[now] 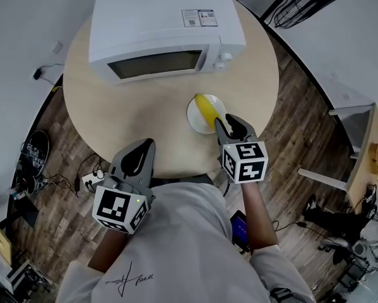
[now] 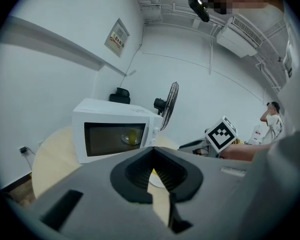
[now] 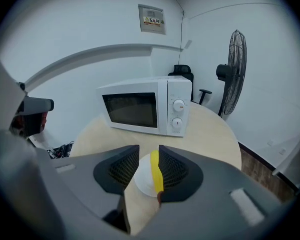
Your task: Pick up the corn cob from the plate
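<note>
The corn cob (image 1: 209,106) lies on the plate (image 1: 197,122) on the counter (image 1: 138,106). Its long axis runs from the microwave (image 1: 163,24) toward the right tongs (image 1: 228,121), which are released and straddle its near end. The left tongs (image 1: 141,145) are clenched and empty.

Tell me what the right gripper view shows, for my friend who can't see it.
The open right gripper frames a yellow corn cob on a white plate. Behind them, a white microwave sits on the round table.

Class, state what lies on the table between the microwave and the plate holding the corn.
Nothing: bare table separates microwave from plate, shown in the head view.
</note>
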A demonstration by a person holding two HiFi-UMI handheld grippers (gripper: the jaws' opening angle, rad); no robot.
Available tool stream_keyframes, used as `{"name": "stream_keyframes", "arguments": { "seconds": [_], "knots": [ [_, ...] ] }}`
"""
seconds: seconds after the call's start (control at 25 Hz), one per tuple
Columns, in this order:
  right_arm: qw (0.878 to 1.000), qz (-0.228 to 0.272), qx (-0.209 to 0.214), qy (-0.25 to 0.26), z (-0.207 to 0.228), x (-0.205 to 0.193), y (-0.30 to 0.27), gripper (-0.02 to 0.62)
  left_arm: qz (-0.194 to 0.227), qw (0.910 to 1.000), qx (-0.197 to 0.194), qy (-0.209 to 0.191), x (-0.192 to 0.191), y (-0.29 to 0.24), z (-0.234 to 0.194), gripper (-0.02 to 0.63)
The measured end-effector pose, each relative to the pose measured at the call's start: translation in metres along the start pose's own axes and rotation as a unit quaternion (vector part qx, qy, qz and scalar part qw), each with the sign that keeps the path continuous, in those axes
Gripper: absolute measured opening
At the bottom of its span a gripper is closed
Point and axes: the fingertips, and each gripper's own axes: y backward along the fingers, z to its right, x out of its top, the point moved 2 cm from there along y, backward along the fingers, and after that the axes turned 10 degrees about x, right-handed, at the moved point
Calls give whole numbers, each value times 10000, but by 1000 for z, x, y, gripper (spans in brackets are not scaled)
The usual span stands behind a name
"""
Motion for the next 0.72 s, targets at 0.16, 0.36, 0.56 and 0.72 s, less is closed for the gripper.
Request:
{"name": "stream_keyframes", "arguments": {
  "seconds": [0.16,0.36,0.56,0.72],
  "knots": [
    [9999,-133,26,19,5,-5,-8,153,-35,10000,23,27,-2,-2,-1,-9],
    [9998,-190,81,-72,10,-9,-17,176,-81,9999,39,46,-3,-3,-1,-9],
    [9994,-322,152,-52,13,-14,-29,178,-115,9998,79,118,-5,-4,-3,-9],
    [9986,-488,196,27,17,-19,-39,184,-134,9997,144,170,-7,-5,-6,-9]
  ]
}}
